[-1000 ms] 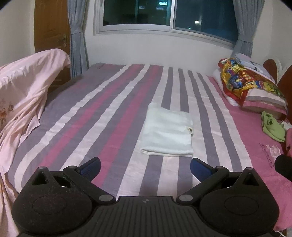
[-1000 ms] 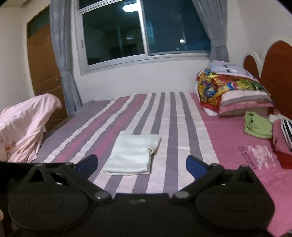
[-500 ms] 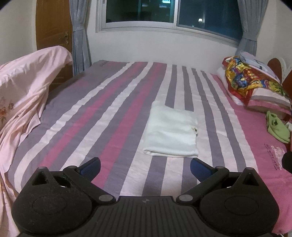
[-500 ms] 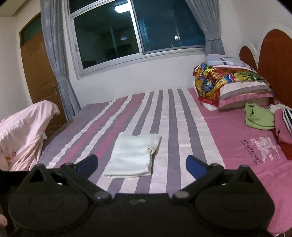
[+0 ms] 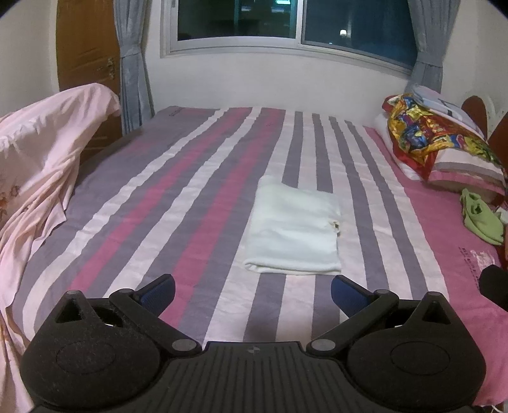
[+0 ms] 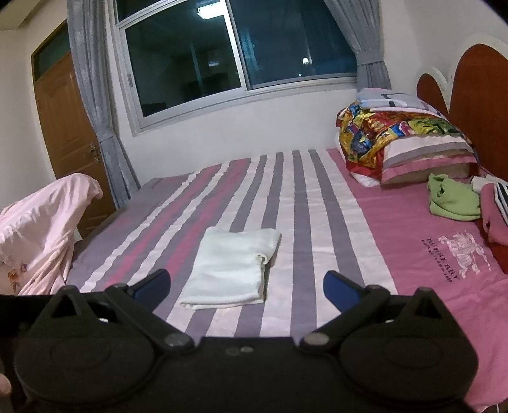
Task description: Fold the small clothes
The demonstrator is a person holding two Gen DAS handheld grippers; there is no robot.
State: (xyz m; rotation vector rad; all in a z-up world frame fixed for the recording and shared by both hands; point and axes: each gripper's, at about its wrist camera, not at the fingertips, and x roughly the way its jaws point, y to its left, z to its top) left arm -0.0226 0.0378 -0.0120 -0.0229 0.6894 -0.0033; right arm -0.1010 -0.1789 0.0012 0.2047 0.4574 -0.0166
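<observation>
White garment (image 5: 293, 228), folded into flat rectangle, lying mid-frame on striped bedspread (image 5: 177, 197); green garment (image 5: 481, 219), crumpled, unfolded, at right edge near pillows.

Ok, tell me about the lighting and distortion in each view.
Left wrist view: dim indoor light, night-dark window, fisheye bowing the sill, black vignette corners. Right wrist view: ceiling lamp reflected in the window, door curved, folded white cloth sharp.
</observation>
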